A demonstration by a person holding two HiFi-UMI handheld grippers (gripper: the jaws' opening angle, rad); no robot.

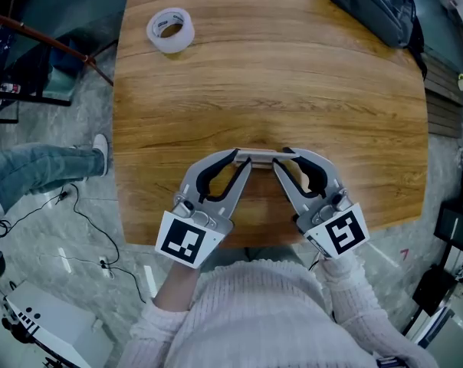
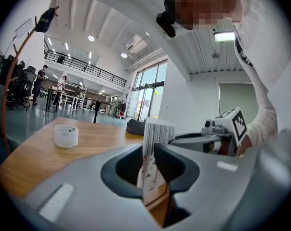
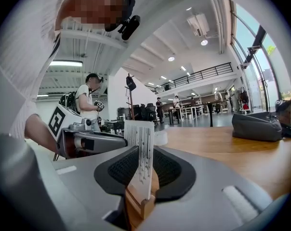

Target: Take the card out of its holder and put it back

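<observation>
A white card [image 1: 264, 154] with dark printed lines stands upright in a small wooden holder [image 3: 140, 203] just above the table's near edge. My two grippers face each other across it. The left gripper [image 1: 243, 162] comes in from the left, its dark pads closed on the card [image 2: 155, 153], with the holder [image 2: 157, 203] just below them. From the right, my right gripper [image 1: 284, 159] is shut on the wooden holder, and the card [image 3: 139, 162] rises between its ribbed pads. The right gripper's marker cube [image 2: 234, 121] shows behind the card.
Wooden table [image 1: 293, 90] with a roll of clear tape [image 1: 170, 30] at its far left and a dark bag [image 1: 373, 6] at its far right. A leg in jeans [image 1: 40, 171] and cables lie on the floor left of the table.
</observation>
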